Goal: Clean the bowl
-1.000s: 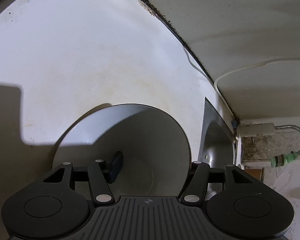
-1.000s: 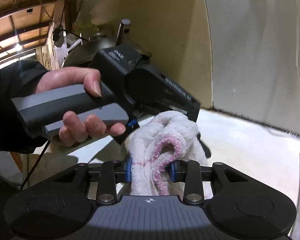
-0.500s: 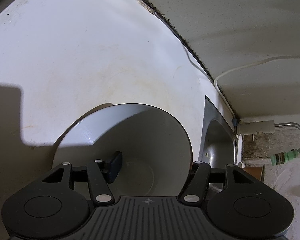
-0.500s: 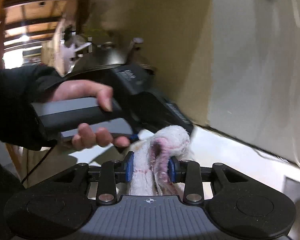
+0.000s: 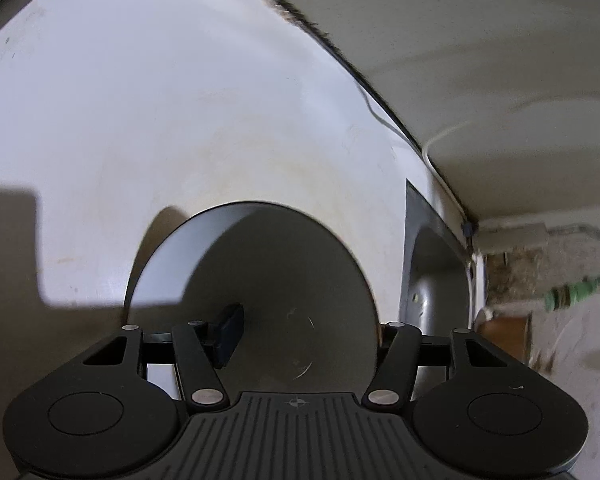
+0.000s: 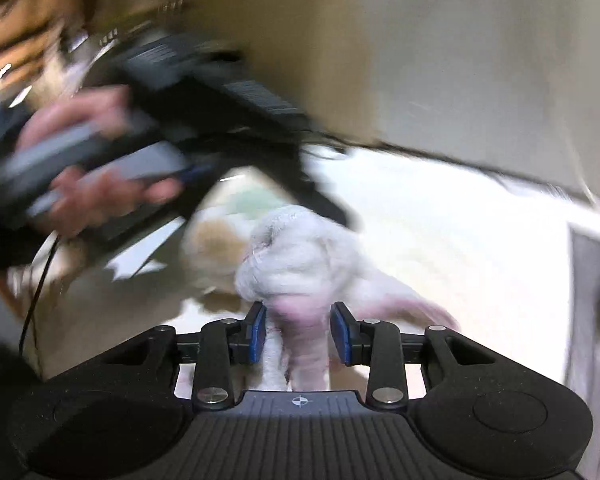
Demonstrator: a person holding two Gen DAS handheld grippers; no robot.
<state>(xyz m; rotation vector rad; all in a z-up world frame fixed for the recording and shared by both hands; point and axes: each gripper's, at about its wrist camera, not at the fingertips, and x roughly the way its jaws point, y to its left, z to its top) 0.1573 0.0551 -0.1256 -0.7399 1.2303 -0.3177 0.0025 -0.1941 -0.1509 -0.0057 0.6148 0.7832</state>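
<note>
A grey bowl is tipped up with its inside facing the left wrist camera, over a white counter. My left gripper is shut on the bowl's wall: one finger sits inside it and the other is hidden behind the right rim. In the blurred right wrist view, my right gripper is shut on a bunched white cloth with pink trim. The cloth hangs just below the left gripper's black body, which a hand holds.
A steel sink is set into the counter to the right of the bowl. The wall runs behind, with a white cable along it. A pipe with a green fitting sits at the far right.
The bowl has turned more upright in the left gripper. The right gripper has swung quickly with the cloth, so the left gripper and hand now sit higher and blurred in its view.
</note>
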